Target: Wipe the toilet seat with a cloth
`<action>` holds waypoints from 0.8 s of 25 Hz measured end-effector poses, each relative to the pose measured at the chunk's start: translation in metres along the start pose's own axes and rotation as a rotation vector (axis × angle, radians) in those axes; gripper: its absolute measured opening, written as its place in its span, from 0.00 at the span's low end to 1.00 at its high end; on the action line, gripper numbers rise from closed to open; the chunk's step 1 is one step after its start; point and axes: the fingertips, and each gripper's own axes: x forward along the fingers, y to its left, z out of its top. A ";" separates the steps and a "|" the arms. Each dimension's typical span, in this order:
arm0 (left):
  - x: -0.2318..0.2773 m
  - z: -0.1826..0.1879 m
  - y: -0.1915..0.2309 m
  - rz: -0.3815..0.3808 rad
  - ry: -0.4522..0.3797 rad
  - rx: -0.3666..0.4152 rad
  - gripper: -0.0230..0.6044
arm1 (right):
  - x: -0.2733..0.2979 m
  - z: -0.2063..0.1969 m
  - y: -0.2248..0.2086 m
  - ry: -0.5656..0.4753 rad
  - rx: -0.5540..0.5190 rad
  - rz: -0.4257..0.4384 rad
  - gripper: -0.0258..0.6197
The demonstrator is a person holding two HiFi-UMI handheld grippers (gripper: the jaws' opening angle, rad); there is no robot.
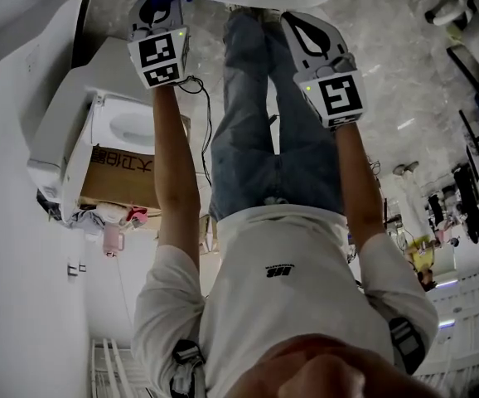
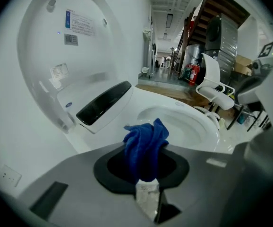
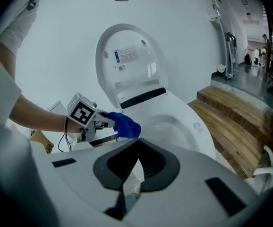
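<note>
**Left of the toilet.** The left gripper (image 2: 147,187) is held at the near left flank of the white ceramic toilet (image 3: 193,126). Its two fingers are clamped on a crumpled blue microfibre cloth (image 2: 145,145), which stands bunched beyond the fingertips. In the right gripper view the cloth is seen hanging over the rear left part of the bowl rim, just below the black glossy panel (image 2: 103,106) at the hinge. Contact between cloth and rim cannot be confirmed from any view.

**At the toilet.** The white oval lid (image 3: 132,63) is raised against the wall, with printed labels on its inner face. Whether the seat ring is raised with it or lies down around the bowl cannot be told. The rim surface is seen to be dry and unmarked, with no streak or wetting.

**Right of the toilet.** The right gripper (image 3: 137,148) is held above the near edge of the bowl. Its fingers are closed together on nothing. A slatted wooden step (image 3: 235,112) lies beyond the toilet's right side.

**Progress.** The cloth has been picked up and brought to the toilet. The wiping itself is judged to be barely begun at most, as no wiped area is in evidence. The pass around the rim, from the rear left to the right side, is judged to remain outstanding.
</note>
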 end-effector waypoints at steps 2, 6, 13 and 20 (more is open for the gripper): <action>0.013 -0.008 -0.001 -0.013 0.034 0.031 0.16 | 0.003 -0.001 -0.003 0.004 0.008 -0.013 0.03; 0.035 -0.020 -0.011 -0.058 0.077 0.125 0.16 | 0.008 -0.002 -0.009 0.004 0.028 -0.037 0.03; 0.047 -0.024 -0.023 -0.137 0.119 0.124 0.16 | 0.009 0.002 -0.021 -0.011 0.053 -0.087 0.03; 0.043 -0.028 -0.036 -0.172 0.150 0.116 0.15 | -0.008 -0.003 -0.029 -0.035 0.086 -0.142 0.03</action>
